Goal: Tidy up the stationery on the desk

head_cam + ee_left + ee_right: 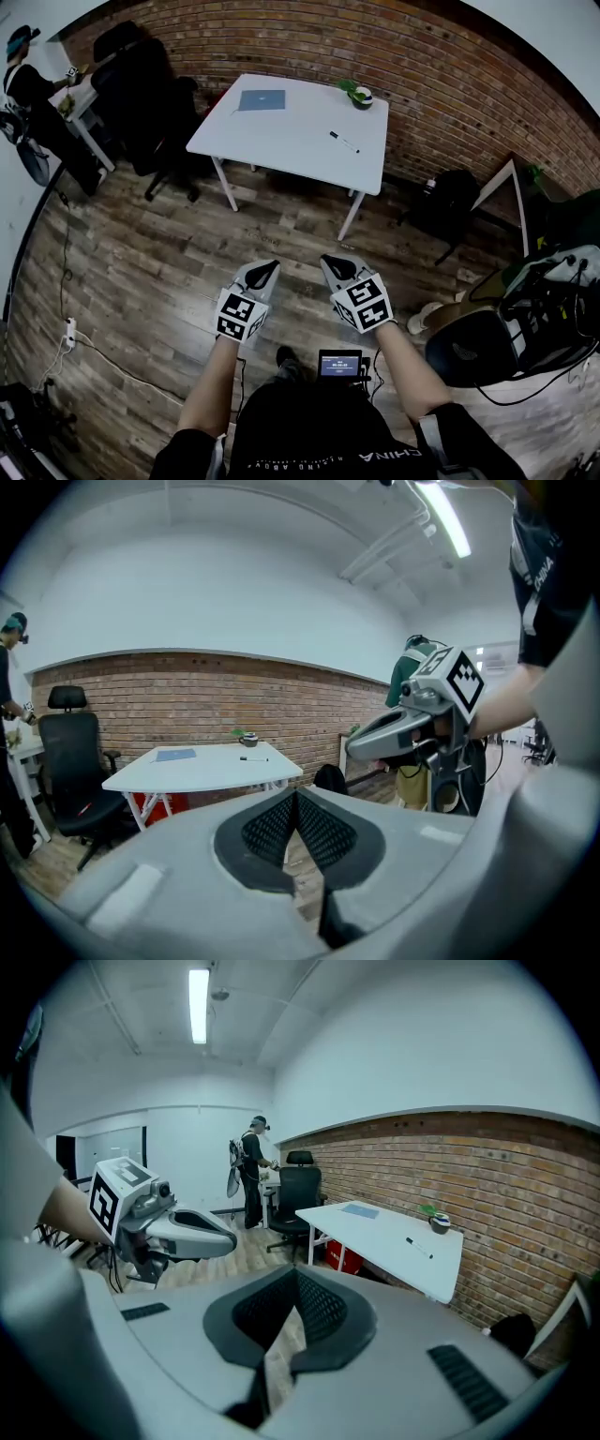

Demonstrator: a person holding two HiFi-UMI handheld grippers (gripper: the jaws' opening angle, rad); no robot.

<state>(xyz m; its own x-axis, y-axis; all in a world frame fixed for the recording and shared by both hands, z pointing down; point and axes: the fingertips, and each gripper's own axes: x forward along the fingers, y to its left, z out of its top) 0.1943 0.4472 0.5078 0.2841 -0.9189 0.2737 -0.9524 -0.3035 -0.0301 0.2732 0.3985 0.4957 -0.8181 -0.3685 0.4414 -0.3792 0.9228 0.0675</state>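
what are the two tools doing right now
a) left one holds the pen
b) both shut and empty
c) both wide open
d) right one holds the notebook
b: the left tool and the right tool each have their jaws together with nothing between them, while the pen and the blue notebook lie on the white desk ahead.

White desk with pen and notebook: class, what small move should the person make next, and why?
Probably step toward the white desk: the left gripper and right gripper are shut and empty over the wood floor, well short of it, so the pen and blue notebook look out of reach.
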